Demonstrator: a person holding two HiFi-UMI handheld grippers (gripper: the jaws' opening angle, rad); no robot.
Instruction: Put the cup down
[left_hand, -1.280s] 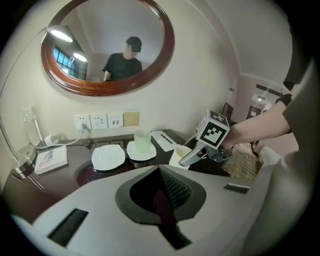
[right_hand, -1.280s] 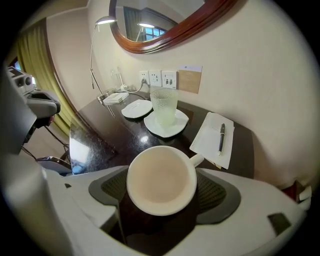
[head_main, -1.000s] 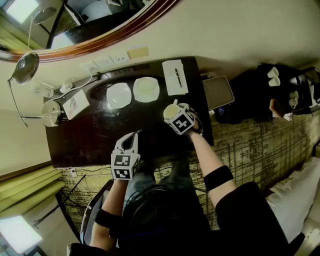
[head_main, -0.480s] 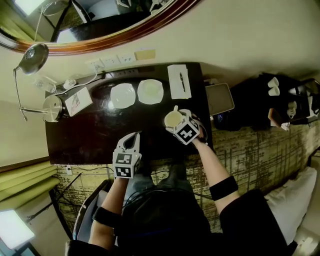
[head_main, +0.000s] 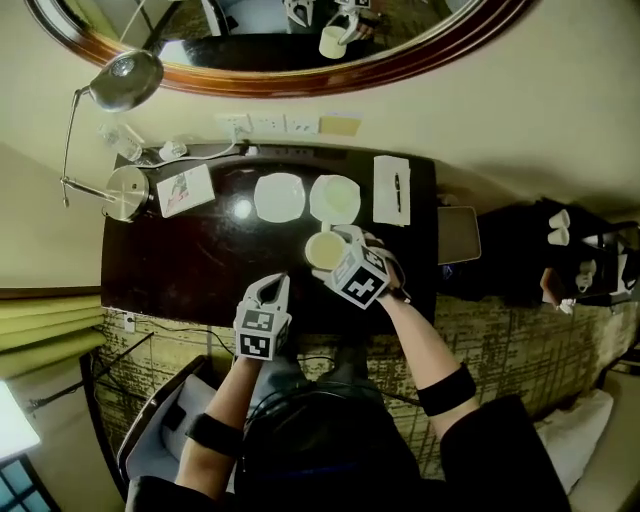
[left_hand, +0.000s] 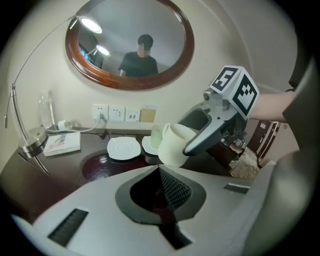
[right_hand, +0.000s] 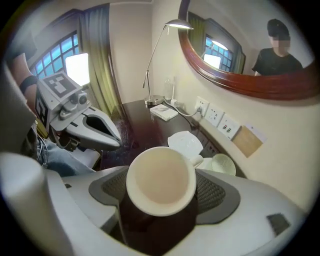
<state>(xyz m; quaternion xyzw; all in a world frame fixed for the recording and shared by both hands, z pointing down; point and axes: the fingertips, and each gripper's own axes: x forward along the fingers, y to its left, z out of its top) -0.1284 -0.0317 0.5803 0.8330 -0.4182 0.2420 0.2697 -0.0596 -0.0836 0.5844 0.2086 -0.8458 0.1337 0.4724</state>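
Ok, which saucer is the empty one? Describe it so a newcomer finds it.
On the dark desk below the oval mirror, two white saucers sit side by side. The empty saucer is the one nearer the lamp; the other saucer carries a glass.

Dark table (head_main: 180, 270) against the far wall. Along its far side, left to right: lamp base (head_main: 128, 193), booklet (head_main: 185, 189), empty white plate (head_main: 279, 197), second plate (head_main: 316, 200) with a glass (head_main: 338, 200) on it, notepad (head_main: 385, 205) with a pen (head_main: 397, 188) on top. Wall sockets (head_main: 265, 124) and oval wood-framed mirror (head_main: 300, 80) above. Patterned carpet (head_main: 500, 320) right, green curtain (head_main: 40, 330) left.
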